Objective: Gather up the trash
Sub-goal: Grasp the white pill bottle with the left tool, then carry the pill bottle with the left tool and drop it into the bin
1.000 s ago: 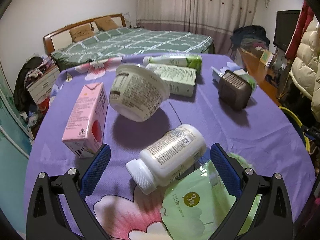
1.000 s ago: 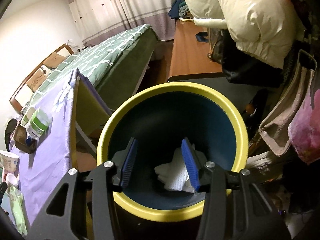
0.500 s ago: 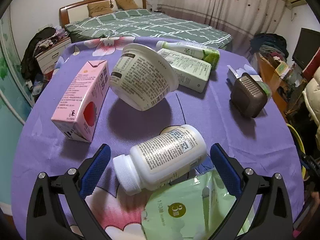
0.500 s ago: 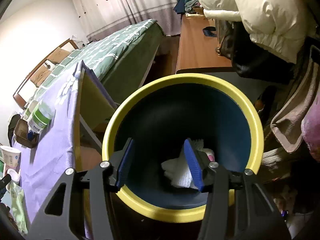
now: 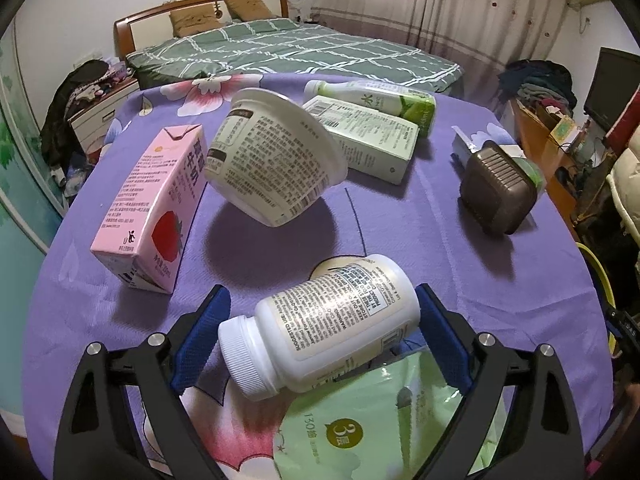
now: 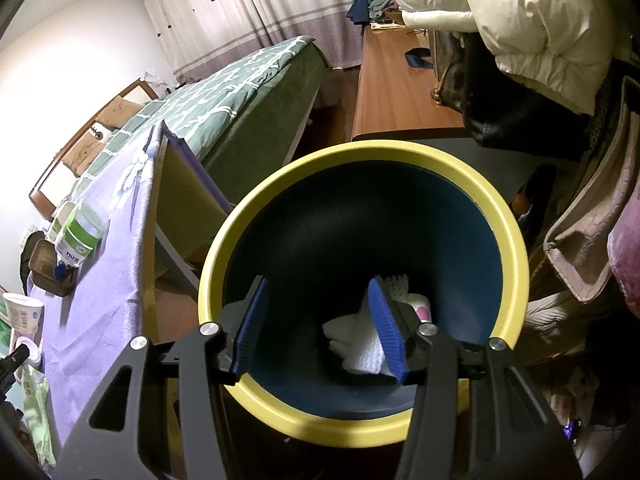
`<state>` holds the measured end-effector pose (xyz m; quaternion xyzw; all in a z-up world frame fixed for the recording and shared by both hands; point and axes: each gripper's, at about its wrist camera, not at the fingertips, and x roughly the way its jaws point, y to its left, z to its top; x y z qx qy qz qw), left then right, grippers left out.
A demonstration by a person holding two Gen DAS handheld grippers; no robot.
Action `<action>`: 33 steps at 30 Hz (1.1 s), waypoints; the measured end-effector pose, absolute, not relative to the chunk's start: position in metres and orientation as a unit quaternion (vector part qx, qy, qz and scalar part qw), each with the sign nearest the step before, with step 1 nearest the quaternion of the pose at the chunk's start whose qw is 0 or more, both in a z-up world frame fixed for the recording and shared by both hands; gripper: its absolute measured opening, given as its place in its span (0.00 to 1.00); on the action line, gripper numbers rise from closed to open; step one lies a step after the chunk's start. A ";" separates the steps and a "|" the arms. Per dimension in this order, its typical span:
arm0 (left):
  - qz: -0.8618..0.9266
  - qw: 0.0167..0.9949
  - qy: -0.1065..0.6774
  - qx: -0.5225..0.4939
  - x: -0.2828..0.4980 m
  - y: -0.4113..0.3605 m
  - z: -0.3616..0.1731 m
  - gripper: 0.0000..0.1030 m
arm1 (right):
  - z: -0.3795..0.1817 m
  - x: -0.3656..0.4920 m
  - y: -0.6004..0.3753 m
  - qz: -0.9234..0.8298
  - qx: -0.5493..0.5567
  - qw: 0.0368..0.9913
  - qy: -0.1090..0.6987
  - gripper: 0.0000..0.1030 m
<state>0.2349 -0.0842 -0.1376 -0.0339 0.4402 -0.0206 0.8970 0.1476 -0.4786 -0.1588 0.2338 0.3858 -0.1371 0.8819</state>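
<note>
The left hand-held gripper [image 5: 320, 344] straddles a white pill bottle [image 5: 324, 326] lying on its side on the purple-clothed worktop [image 5: 460, 264], cap toward the left pad. Its jaws have just been closing around the bottle, but a sliver of cloth seems to show at each pad, so it reads as released, not yet gripping. The bottle rests partly on a green pouch [image 5: 380, 424]. Farther back lie a pink carton [image 5: 154, 208], a tipped white cup [image 5: 272, 164], a green carton [image 5: 368, 138], a green bottle [image 5: 372, 98] and a brown box [image 5: 496, 196], all well apart from the pads. The right hand-held gripper [image 6: 316, 324] hangs part-open and empty over the yellow-rimmed bin [image 6: 516, 240], where white tissue [image 6: 360, 340] lies at the bottom. The step in hand looks like picking the bottle off the worktop. The next move likely calls for closing fully on the bottle's round body, squarely enough that it does not roll or squirt out, lifting it clear of the pouch, then carrying it to the bin beside the worktop.
</note>
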 end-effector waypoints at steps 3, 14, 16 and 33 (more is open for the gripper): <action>-0.027 0.901 0.433 -0.030 0.232 -0.088 -0.131 0.88 | -0.158 0.144 -0.479 -0.138 0.232 0.884 0.383 0.48; -0.087 0.911 0.403 -0.011 0.216 -0.131 -0.093 0.88 | -0.141 0.123 -0.481 -0.141 0.223 0.895 0.360 0.48; -0.109 0.911 0.399 -0.003 0.211 -0.149 -0.087 0.88 | -0.137 0.119 -0.482 -0.141 0.217 0.897 0.357 0.48; -0.272 0.866 0.413 0.079 0.192 -0.358 -0.098 0.88 | -0.122 0.057 -0.515 -0.187 0.199 0.906 0.324 0.49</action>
